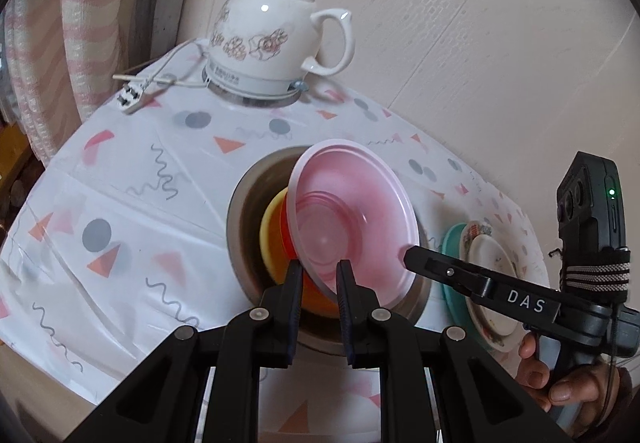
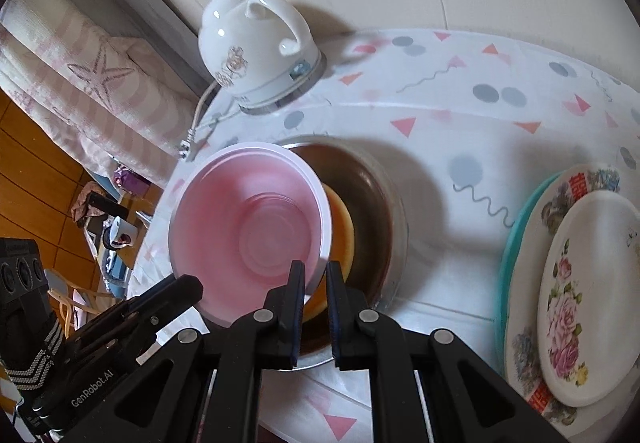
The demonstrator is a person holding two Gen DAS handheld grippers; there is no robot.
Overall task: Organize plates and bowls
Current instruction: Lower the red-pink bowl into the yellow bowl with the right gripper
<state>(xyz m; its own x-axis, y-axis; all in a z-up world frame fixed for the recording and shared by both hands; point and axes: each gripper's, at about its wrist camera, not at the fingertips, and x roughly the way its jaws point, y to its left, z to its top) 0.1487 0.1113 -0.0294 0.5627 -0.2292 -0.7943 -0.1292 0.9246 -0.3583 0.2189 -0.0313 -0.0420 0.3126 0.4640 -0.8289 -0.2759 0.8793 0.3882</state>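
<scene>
A translucent pink bowl point(image 1: 352, 211) point(image 2: 248, 227) hangs tilted over a metal bowl point(image 1: 240, 203) point(image 2: 384, 195). Inside the metal bowl a yellow bowl point(image 1: 270, 227) point(image 2: 344, 227) and a red-orange bowl point(image 1: 286, 235) are nested. My left gripper point(image 1: 320, 275) point(image 2: 192, 289) is shut on the pink bowl's near rim. My right gripper point(image 2: 315, 275) point(image 1: 410, 257) is shut on the same bowl's rim at the other side. A stack of plates point(image 1: 488, 255) point(image 2: 580, 283) lies to the right: a rose-patterned plate on a floral plate on a teal one point(image 2: 516, 227).
A white ceramic kettle point(image 1: 272, 35) point(image 2: 252, 51) stands at the table's far side, its cord and plug point(image 1: 130, 99) lying beside it. A patterned white cloth point(image 1: 120, 203) covers the round table. The wall is close behind; a wooden floor with clutter lies off the left edge.
</scene>
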